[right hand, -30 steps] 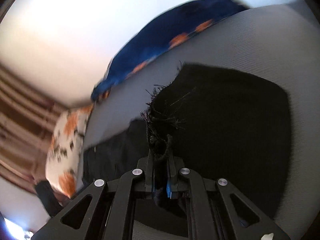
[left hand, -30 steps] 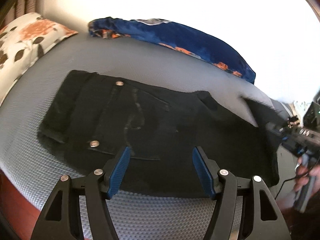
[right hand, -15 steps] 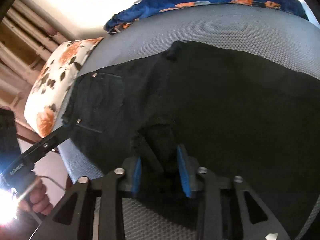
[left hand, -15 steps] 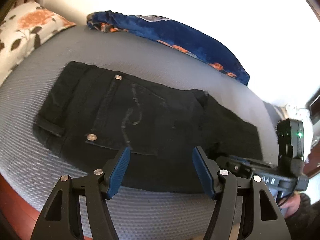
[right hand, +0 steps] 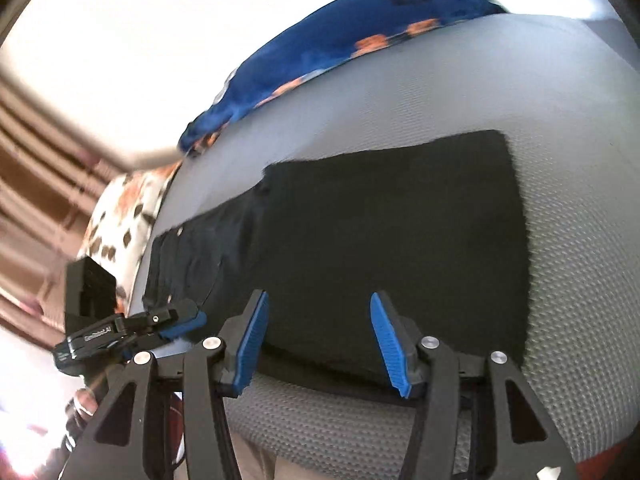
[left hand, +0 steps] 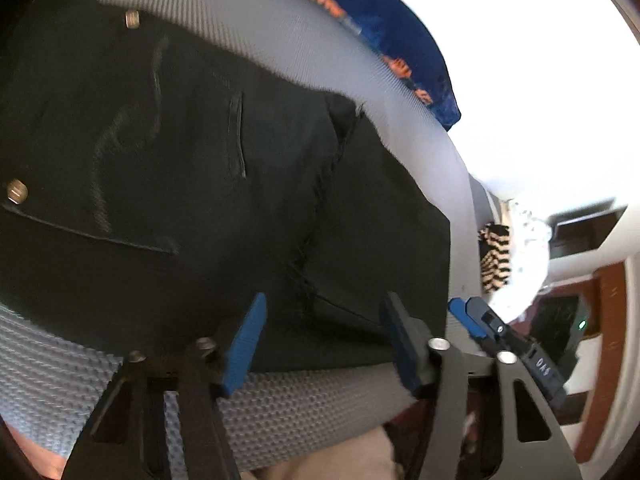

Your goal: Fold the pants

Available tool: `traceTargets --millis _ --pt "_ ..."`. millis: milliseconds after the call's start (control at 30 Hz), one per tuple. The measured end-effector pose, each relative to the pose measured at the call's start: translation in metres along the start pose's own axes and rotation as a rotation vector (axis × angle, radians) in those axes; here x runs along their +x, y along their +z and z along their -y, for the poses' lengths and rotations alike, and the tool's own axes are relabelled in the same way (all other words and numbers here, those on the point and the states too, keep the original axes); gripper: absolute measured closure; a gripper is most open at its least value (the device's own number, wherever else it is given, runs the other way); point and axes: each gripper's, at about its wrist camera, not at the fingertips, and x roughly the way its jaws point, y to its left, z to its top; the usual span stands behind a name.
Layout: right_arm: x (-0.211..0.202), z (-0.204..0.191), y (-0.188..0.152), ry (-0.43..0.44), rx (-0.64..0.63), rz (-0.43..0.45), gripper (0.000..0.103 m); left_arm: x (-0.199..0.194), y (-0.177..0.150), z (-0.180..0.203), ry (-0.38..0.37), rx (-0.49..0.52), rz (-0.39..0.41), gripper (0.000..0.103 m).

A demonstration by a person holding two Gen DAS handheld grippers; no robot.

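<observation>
Left tool (left hand: 322, 336): fingers spread apart, nothing between them, poised at the near edge of the pants (left hand: 192, 184). Right tool (right hand: 316, 336): likewise spread apart and empty, at the near edge of the same garment (right hand: 380, 240). In the left view the right tool shows just beside the left one; in the right view the left tool sits off to the left at the hem.

The pants lie flat on the bed (right hand: 580, 208), black denim, legs doubled back so that a frayed hem line runs across the seat panel. Back pocket stitching and two metal rivets (left hand: 17, 191) face up. The far right corner lies square.

Judgement on the step in hand: one fold appears laid, and a further fold is likely to follow. To do it well, each tool should close on the near edge through all layers, well apart from the other, lift together and level, and carry the edge over to the far side so the corners meet. A pinch on the top layer alone would drag it off the one below. Thick denim should hold a crease once pressed.

Surface: grey textured mattress cover, grippy in appearance, which may resist sliding. Farther back, a blue blanket (right hand: 360, 32) with orange print lies along the bed's far side, and a floral pillow (right hand: 128, 212) at its left end. Beyond, bright white wall; detail is washed out.
</observation>
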Motion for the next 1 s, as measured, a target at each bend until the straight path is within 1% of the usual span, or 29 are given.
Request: traceTargets --millis 33,167,267,367,400,433,500,533,567,700,767,833,933,967,1000 --pt "-0.002 0.005 0.000 0.001 0.016 0.005 0.052 0.004 0.002 -0.001 -0.004 -0.022 -0.016 0.053" --pt "-0.004 0.021 0.001 0.004 0.075 0.014 0.052 0.018 0.008 -0.001 0.028 -0.056 -0.060 0.055" --pt "-0.001 0.026 0.001 0.007 0.094 0.016 0.052 0.026 0.009 0.001 0.009 -0.070 -0.076 0.056" --pt "-0.001 0.030 0.001 0.007 0.104 0.019 0.052 0.035 0.011 0.007 0.001 -0.062 -0.085 0.056" --pt "-0.001 0.032 0.001 0.011 0.112 0.019 0.052 0.040 0.012 0.011 -0.003 -0.054 -0.091 0.059" --pt "0.000 0.033 0.001 0.011 0.115 0.017 0.052 0.044 0.011 0.015 -0.003 -0.041 -0.096 0.072" --pt "0.001 0.035 0.001 0.001 0.116 0.012 0.052 0.054 0.009 0.022 0.034 -0.020 -0.109 0.091" --pt "0.002 0.036 0.001 -0.005 0.117 0.009 0.052 0.055 0.007 0.022 0.049 -0.011 -0.111 0.093" --pt "0.003 0.037 0.001 -0.014 0.119 0.002 0.052 0.053 0.004 0.025 0.055 0.001 -0.094 0.094" --pt "0.001 0.041 -0.001 -0.058 0.110 -0.023 0.052 0.030 -0.011 0.036 0.035 0.058 -0.029 0.094" --pt "0.000 0.042 -0.004 -0.091 0.089 -0.035 0.052 0.030 -0.018 0.032 0.053 0.063 -0.031 0.094" --pt "0.004 0.046 -0.010 -0.122 0.077 -0.067 0.052 0.036 -0.021 0.025 0.067 0.037 -0.046 0.094" --pt "0.011 0.050 -0.016 -0.133 0.080 -0.091 0.052 0.044 -0.023 0.017 0.075 0.031 -0.044 0.094" --pt "0.012 0.049 -0.017 -0.144 0.072 -0.092 0.052 0.045 -0.021 0.021 0.087 0.047 -0.049 0.093" --pt "0.014 0.047 -0.017 -0.157 0.060 -0.098 0.052 0.044 -0.021 0.022 0.104 0.062 -0.052 0.090"
